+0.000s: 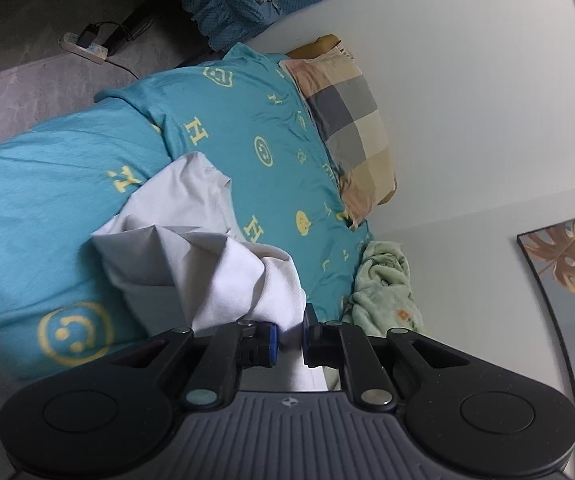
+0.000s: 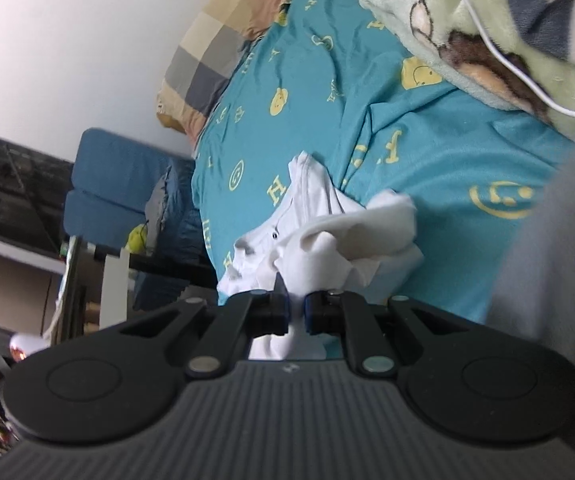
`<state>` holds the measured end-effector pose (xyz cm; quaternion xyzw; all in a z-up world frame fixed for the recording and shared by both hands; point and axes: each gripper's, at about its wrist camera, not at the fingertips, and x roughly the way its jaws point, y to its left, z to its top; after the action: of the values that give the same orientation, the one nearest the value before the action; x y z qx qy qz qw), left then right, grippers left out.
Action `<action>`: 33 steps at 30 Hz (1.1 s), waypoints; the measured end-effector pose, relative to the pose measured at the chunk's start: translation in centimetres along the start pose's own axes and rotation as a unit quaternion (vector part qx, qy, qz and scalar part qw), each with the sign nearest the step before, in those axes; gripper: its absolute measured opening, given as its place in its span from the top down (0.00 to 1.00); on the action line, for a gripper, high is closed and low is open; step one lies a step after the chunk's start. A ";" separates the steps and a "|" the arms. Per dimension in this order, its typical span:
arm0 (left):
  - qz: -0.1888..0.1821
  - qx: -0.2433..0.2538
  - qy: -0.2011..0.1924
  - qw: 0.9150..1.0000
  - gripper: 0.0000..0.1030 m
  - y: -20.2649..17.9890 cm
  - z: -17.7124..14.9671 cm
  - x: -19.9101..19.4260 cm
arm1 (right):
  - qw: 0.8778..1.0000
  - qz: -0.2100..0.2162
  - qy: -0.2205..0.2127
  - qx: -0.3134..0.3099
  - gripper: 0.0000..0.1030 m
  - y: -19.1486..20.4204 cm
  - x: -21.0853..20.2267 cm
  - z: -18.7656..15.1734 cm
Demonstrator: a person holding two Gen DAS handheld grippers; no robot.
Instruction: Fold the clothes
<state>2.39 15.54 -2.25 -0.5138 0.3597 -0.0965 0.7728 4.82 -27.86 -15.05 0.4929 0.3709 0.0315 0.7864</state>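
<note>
Nearest to us, our left gripper [image 1: 290, 334] has its blue-padded fingers pinched on a fold of the white garment [image 1: 191, 248], the cloth running down between the pads. Our right gripper [image 2: 297, 314] is likewise clamped on the same white garment [image 2: 327, 236], a strip of fabric passing between its narrow-set fingers. The garment is bunched and partly lifted between the two grippers, its far part with the neckline lying on the teal bedsheet [image 1: 39, 216]. That sheet is printed with yellow smiley faces and letters. Further on, a checked pillow [image 1: 347, 120] rests at the head of the bed against the white wall [image 1: 467, 100]. A pale green fleece blanket [image 1: 387, 288] lies bunched at the bed's wall side. Beyond the bed stands a blue sofa [image 2: 107, 184].
</note>
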 end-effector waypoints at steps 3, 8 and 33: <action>-0.004 -0.011 0.000 1.000 0.89 -0.5 1.9 2.7 | 1.000 0.001 0.002 0.008 0.90 0.7 2.3 2.0; 0.005 -0.017 -0.002 1.000 0.88 -0.8 5.2 7.3 | 1.000 -0.016 0.008 0.001 0.90 2.9 7.3 5.1; 0.066 0.135 0.043 0.988 0.68 5.1 14.6 25.1 | 0.991 -0.084 0.043 -0.093 0.86 3.0 26.1 9.7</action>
<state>28.96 15.38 -15.06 -0.3755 0.4089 -0.1149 0.8238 30.59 -22.74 -24.78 0.3829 0.4402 0.0206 0.8119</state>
